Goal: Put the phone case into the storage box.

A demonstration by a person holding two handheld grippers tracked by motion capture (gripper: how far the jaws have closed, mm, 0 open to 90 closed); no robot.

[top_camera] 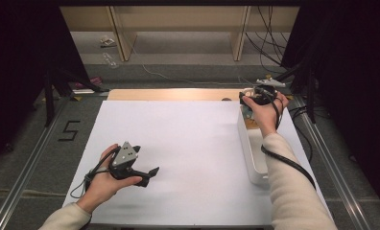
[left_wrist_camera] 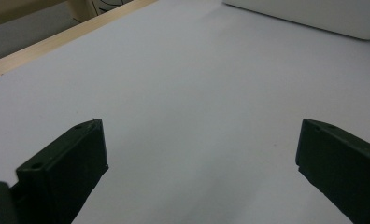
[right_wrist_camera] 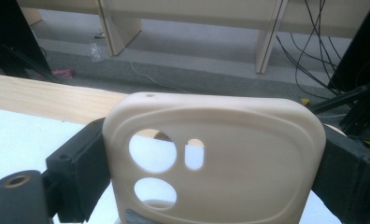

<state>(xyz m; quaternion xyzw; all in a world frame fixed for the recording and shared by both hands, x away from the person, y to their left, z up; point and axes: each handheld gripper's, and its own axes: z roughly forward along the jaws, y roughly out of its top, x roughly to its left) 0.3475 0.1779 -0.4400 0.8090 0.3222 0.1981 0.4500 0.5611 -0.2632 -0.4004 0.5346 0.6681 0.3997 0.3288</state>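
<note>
Right gripper's got the phone case, left one's just parked with nothing in it

Nearest to the person, the left gripper [top_camera: 147, 175] sits low over the white sheet [top_camera: 188, 158] at the front left, jaws spread wide and nothing between them, pointing across toward the white bin [left_wrist_camera: 314, 16]. Way over at the far right corner, the right gripper [right_wrist_camera: 211, 154] is clamped on a cream phone case [right_wrist_camera: 211, 158], jaws squeezing its two side edges. The case stands up with its camera cutouts facing the lens, and it's held right over the far end of that bin, which runs lengthwise front to back. So the case is at the right hand and well apart from the left. I'd guess the next move goes either down into the bin or out onto the sheet toward the left gripper.
</note>
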